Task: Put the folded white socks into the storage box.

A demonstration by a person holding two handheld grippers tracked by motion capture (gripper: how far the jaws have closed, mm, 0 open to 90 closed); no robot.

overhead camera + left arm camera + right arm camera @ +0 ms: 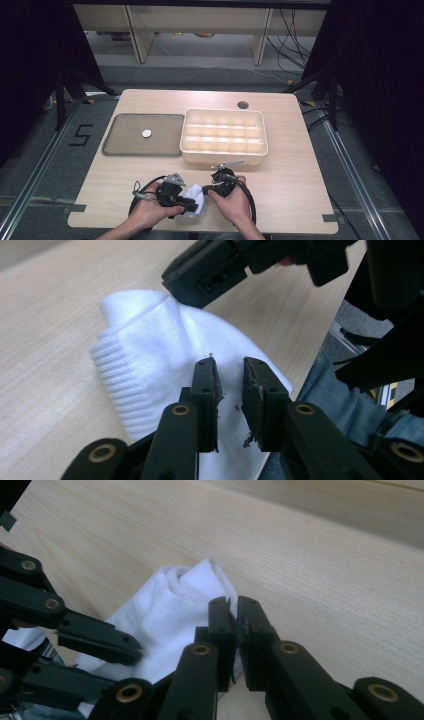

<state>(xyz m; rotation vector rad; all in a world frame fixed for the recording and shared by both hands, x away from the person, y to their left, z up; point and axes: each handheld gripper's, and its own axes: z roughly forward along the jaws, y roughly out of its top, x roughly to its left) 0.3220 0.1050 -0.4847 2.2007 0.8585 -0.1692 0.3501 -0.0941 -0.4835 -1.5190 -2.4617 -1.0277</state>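
Observation:
A white ribbed sock (196,200) lies bunched on the wooden table near its front edge, between my two grippers. In the left gripper view the left gripper (229,365) hovers over the sock (150,350), its jaws a narrow gap apart with the fabric showing behind them. In the right gripper view the right gripper (233,602) is pressed together on an edge of the sock (165,610). From above, the left gripper (187,204) points right and the right gripper (209,190) points left, nearly meeting over the sock.
A grey flat tray (120,145) holding a small white disc (146,133) sits at mid-left. Beside it stands a cream box (222,155) divided into several compartments. A cable hole (243,105) is at the back. The table's front edge runs just behind the hands.

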